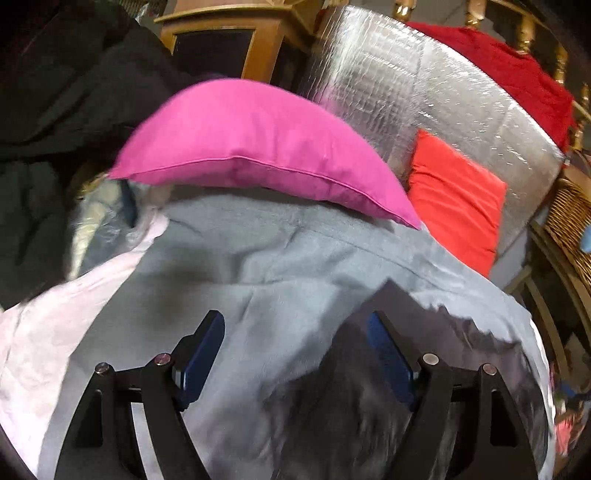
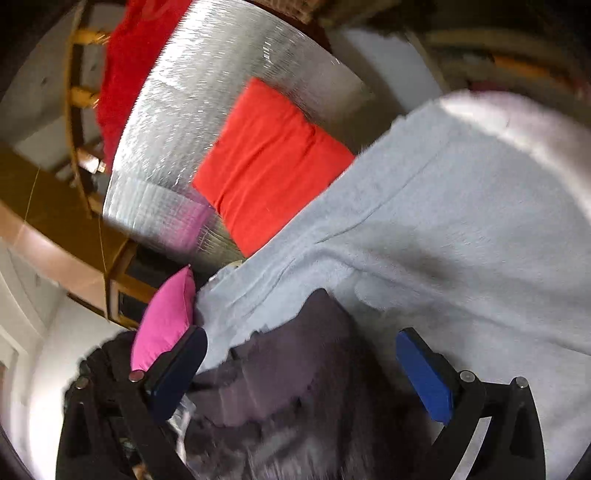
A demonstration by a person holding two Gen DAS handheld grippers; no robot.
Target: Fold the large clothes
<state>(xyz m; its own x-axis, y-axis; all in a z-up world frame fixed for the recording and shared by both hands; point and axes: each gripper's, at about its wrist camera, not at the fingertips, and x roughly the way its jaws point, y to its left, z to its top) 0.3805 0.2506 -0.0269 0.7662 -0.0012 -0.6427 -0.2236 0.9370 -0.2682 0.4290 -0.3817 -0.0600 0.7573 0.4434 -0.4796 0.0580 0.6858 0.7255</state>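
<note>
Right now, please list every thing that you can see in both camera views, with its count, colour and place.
Large garment: one, pale grey-blue, spread under both grippers.
Dark fuzzy fabric: one patch, grey-purple, on the garment near the grippers.
Pink cushion: one, magenta, at the garment's far edge.
Orange-red cushion: one, on the silver sheet.
Silver sheet: one, reflective, behind the cushions.
Red blanket: one, at the sheet's far edge.
Wooden cabinet: one, brown, in the background.
Wicker furniture: one piece, brown, at the side.
Left gripper: one, black with blue pads, open, empty.
Right gripper: one, same colours, open, empty.
</note>
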